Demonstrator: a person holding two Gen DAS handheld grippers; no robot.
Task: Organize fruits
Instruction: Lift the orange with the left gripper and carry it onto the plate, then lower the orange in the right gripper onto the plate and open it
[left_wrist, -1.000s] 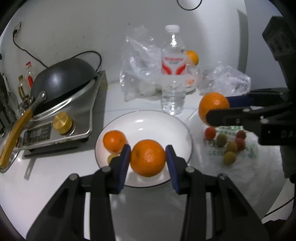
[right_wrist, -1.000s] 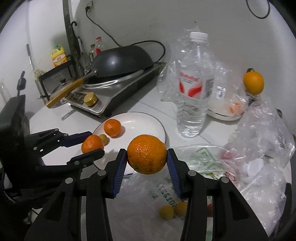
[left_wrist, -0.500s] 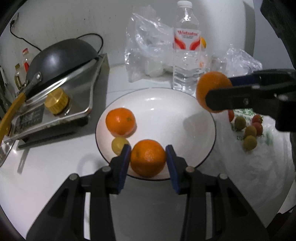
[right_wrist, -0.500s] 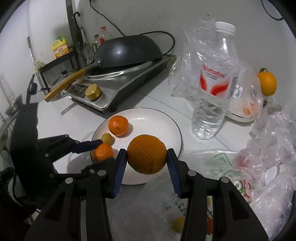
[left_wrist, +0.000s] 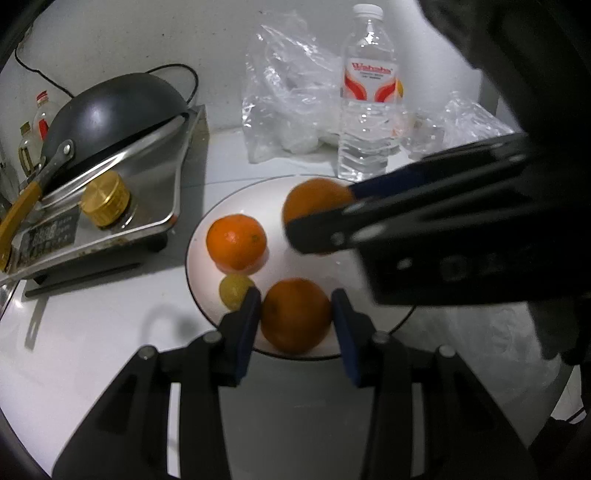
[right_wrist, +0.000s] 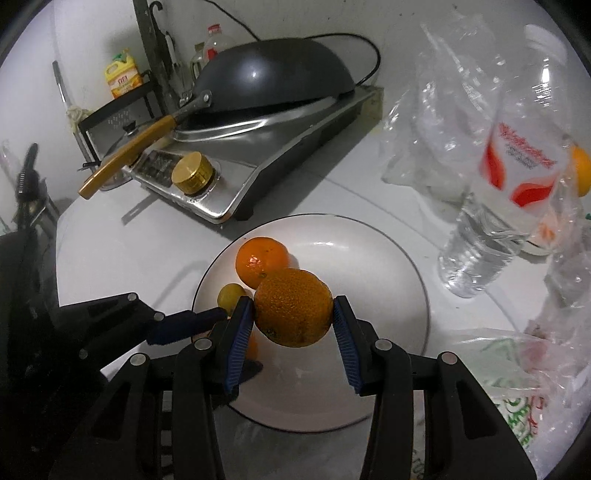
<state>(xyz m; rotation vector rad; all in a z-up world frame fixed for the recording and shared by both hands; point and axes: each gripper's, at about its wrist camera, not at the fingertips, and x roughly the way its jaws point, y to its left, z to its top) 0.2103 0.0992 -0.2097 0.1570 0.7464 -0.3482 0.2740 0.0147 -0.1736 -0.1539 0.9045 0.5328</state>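
Observation:
A white plate (left_wrist: 306, 266) (right_wrist: 369, 266) lies on the white table. On it sit a tangerine (left_wrist: 236, 246) (right_wrist: 261, 261) and a small yellow fruit (left_wrist: 234, 291) (right_wrist: 229, 295). My left gripper (left_wrist: 295, 317) is shut on an orange (left_wrist: 295, 315) at the plate's near rim. My right gripper (right_wrist: 293, 314) is shut on a bigger orange (right_wrist: 293, 308) and holds it above the plate; it shows in the left wrist view (left_wrist: 316, 201) too.
A stove with a black wok (left_wrist: 110, 107) (right_wrist: 273, 77) stands left of the plate. A water bottle (left_wrist: 369, 96) (right_wrist: 498, 206) and clear plastic bags (left_wrist: 291, 96) stand behind it. Another orange (right_wrist: 581, 170) lies behind the bottle.
My right gripper has carried its orange left, from beside the plate to over it. My left gripper has come closer, with its orange low at the plate's near rim.

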